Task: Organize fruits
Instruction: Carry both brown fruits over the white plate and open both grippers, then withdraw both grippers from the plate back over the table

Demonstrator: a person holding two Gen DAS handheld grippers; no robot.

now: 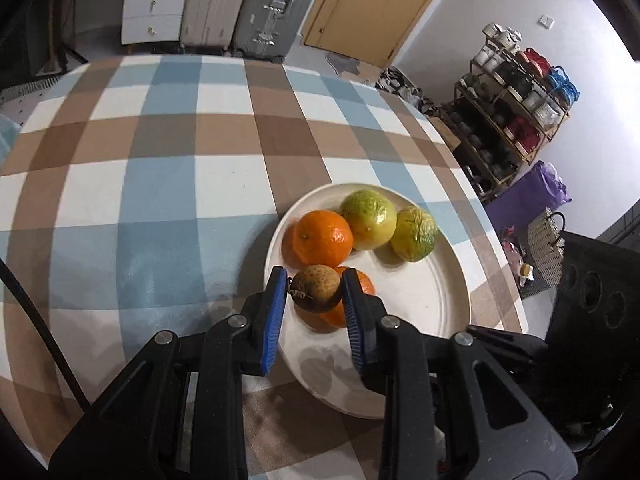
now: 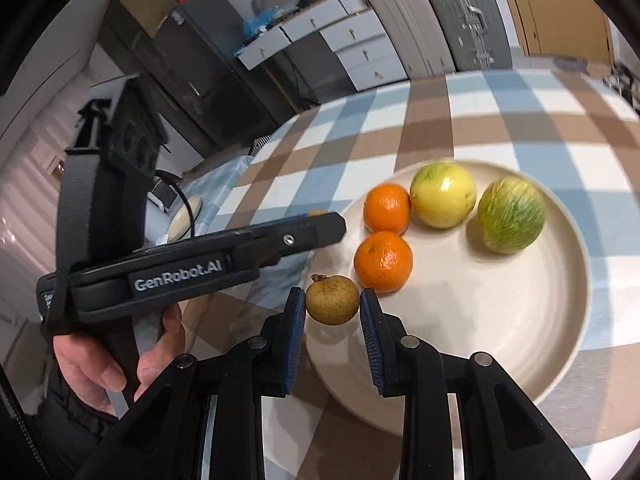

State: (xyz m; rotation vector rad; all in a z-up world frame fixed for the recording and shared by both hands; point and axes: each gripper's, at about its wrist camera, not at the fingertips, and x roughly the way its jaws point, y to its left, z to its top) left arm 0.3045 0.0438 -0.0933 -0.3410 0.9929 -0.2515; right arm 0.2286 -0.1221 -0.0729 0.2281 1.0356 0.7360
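Note:
A white plate [image 1: 432, 304] on the checked tablecloth holds two oranges [image 1: 322, 237] and two green-yellow fruits [image 1: 368, 219]. My left gripper [image 1: 315, 286] is shut on a small brown fruit [image 1: 316, 288] and holds it above the plate's near-left part, over the second orange [image 1: 362, 286]. My right gripper [image 2: 332, 300] is shut on another small brown fruit [image 2: 332, 299] at the plate's [image 2: 520, 320] left rim, just left of the nearer orange [image 2: 383, 261]. The left gripper's black body [image 2: 208, 260] shows in the right wrist view, held by a hand.
The round table [image 1: 140, 184] has a blue, brown and white checked cloth. A shelf rack [image 1: 516, 116] and a purple bag [image 1: 532, 196] stand to the right. Suitcases [image 1: 276, 4] and white drawers [image 1: 154, 0] stand behind the table.

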